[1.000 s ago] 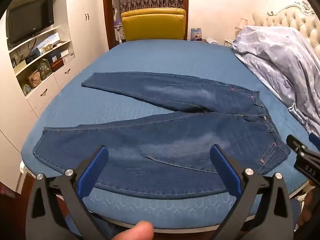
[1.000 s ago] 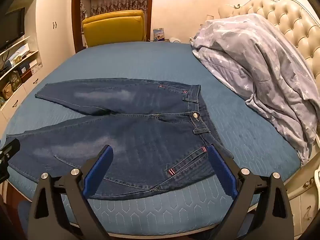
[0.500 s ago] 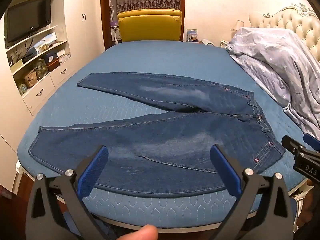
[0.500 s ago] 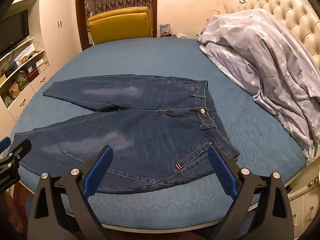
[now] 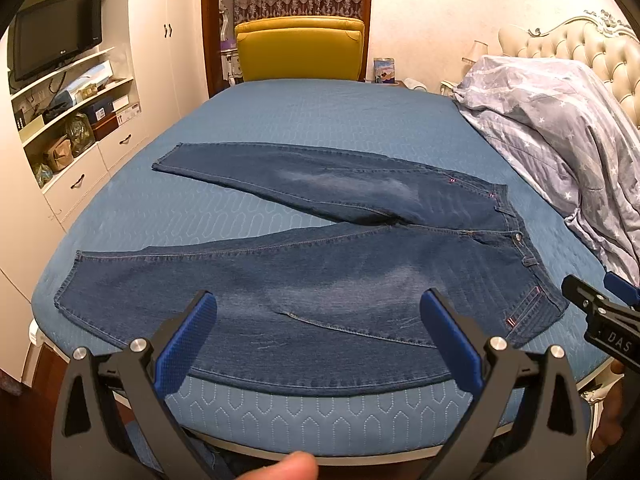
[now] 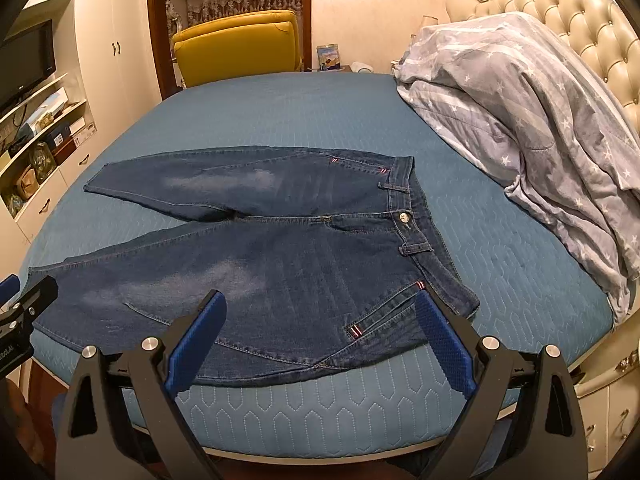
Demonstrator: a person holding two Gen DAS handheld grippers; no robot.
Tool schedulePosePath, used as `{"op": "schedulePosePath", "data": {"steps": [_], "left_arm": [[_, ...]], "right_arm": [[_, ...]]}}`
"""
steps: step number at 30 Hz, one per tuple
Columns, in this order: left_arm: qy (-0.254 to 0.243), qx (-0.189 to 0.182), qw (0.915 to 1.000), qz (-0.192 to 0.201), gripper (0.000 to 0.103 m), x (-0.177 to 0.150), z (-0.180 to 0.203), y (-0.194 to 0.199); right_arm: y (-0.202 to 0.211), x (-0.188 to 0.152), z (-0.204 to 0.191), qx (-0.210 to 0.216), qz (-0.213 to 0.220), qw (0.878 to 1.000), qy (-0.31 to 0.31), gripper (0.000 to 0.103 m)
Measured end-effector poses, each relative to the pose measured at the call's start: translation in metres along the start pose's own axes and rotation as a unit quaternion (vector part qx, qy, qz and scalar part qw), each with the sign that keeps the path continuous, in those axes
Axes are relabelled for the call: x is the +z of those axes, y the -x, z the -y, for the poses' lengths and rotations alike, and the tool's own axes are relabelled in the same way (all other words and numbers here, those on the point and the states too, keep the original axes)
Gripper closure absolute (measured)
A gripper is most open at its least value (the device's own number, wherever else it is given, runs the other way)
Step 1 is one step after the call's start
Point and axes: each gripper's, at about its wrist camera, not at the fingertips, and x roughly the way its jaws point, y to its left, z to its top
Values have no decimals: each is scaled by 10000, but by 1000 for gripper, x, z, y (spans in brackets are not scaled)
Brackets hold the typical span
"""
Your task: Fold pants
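Observation:
Dark blue jeans (image 5: 320,280) lie flat on the blue bed (image 5: 312,128), front up, legs spread in a V toward the left and the waistband (image 6: 412,216) toward the right. The near leg runs along the bed's front edge. My left gripper (image 5: 320,320) is open and empty, above the near leg's knee area. My right gripper (image 6: 320,320) is open and empty, above the hip and front pocket. Each gripper's tip shows at the edge of the other's view, the right one (image 5: 592,308) and the left one (image 6: 24,308).
A grey star-print duvet (image 6: 520,120) is piled at the bed's right, against a tufted headboard (image 6: 580,28). A yellow chair (image 5: 300,52) stands beyond the far edge. White shelves with a TV (image 5: 56,52) line the left wall. A white nightstand (image 6: 608,420) is at the lower right.
Both grippers have drawn back slightly and shifted, so the jeans sit a little farther off and more centred. The jeans have not moved. Both grippers stayed open.

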Motion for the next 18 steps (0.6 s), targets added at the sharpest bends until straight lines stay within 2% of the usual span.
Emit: {"op": "schedulePosePath", "data": {"steps": [18], "left_arm": [[53, -45, 10000, -43, 1, -4, 2, -5]], "right_arm": [[-3, -3, 2, 5, -56, 10000, -27, 11]]}}
